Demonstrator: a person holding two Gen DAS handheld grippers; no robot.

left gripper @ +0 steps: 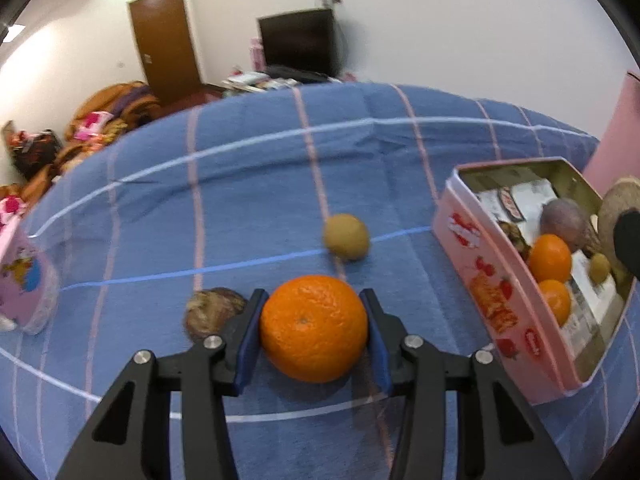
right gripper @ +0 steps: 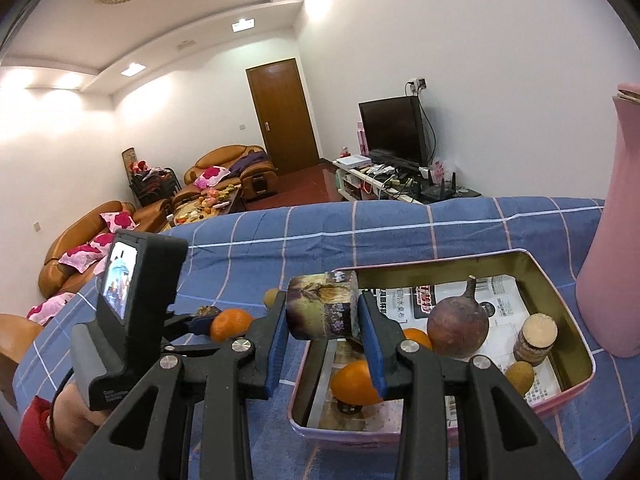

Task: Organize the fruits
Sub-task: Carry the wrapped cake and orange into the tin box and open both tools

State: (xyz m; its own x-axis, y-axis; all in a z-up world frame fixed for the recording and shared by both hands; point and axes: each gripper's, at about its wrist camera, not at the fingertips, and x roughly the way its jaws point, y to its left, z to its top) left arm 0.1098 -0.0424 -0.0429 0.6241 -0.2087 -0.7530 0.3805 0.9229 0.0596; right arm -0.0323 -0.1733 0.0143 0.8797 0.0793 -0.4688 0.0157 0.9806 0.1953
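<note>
Blue checked cloth [left gripper: 248,184], cane piece [right gripper: 323,306] gripped crosswise

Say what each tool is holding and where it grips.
Left tool: orange, gripped at its sides. Right tool: sugarcane piece, gripped across its ends.

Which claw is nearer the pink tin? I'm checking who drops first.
Right. The right claw holds a sugarcane piece at the pink tin rim; the left claw grips an orange over the cloth beside it.
</note>
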